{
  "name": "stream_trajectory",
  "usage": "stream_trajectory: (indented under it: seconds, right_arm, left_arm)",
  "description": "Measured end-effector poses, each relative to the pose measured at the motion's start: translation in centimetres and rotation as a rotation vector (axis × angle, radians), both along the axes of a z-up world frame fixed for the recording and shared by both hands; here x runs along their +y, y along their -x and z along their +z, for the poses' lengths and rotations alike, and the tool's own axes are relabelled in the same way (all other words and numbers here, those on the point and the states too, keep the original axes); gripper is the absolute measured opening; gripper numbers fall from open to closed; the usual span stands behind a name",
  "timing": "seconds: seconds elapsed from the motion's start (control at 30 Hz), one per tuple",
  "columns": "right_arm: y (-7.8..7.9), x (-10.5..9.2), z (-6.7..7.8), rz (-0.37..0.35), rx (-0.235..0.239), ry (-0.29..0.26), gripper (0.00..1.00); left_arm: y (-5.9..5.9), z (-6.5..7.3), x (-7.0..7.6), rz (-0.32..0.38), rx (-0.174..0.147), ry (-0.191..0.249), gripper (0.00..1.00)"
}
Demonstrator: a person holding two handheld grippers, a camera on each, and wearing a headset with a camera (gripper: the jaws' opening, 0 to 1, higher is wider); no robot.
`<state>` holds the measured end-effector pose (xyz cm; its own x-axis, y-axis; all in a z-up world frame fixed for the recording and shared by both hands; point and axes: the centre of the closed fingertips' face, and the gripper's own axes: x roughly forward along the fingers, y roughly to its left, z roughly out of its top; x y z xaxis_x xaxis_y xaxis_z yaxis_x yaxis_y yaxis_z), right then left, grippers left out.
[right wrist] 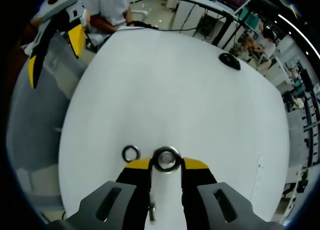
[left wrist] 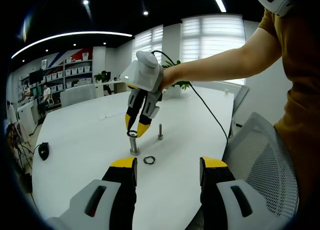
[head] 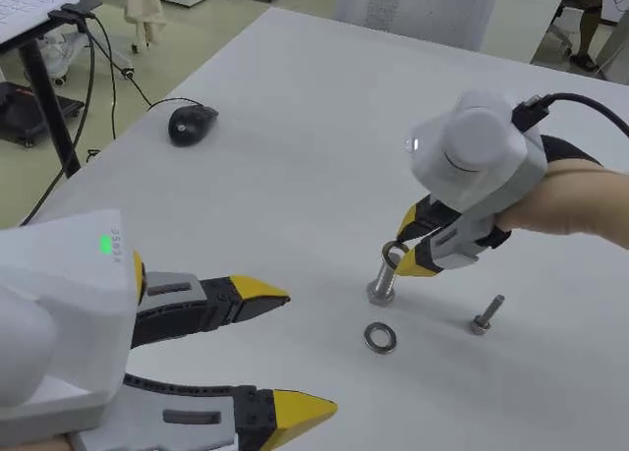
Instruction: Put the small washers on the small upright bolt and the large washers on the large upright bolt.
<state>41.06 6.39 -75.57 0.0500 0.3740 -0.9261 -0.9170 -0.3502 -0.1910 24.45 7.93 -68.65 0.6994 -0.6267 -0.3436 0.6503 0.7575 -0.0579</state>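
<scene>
Two flat silver steel ring washers on view: the held washer (head: 391, 257) is clamped by its rim betw the yellow-tipped jaws of the right gripper (head: 403, 250), at the top of the large upright steel bolt (head: 381, 289), can't tell if it's over the thread yet. The loose washer (head: 379, 337) lies flat on the white tabletop (head: 295, 156) just beside that bolt, w/ the small upright steel bolt (head: 486, 314) near; the left gripper (head: 307, 351) hangs w/ jaws apart, nothing in them. Washers prob light, stiff, thin & slick: pinch across the rim, keep the hole level over the bolt tip, else likely to cock or skid out.

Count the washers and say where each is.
2. The held washer is in the right gripper, over the large bolt; the loose washer lies on the table beside that bolt. Others may hide at the bolt bases.
</scene>
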Motion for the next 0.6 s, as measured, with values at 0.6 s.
stream_trajectory:
  seconds: [0.6]
  right_arm:
    - [-0.3, 0.3, -3.0, 0.032, 0.004, 0.064, 0.22]
  left_arm:
    - [-0.1, 0.1, 0.4, 0.016, 0.001, 0.003, 0.49]
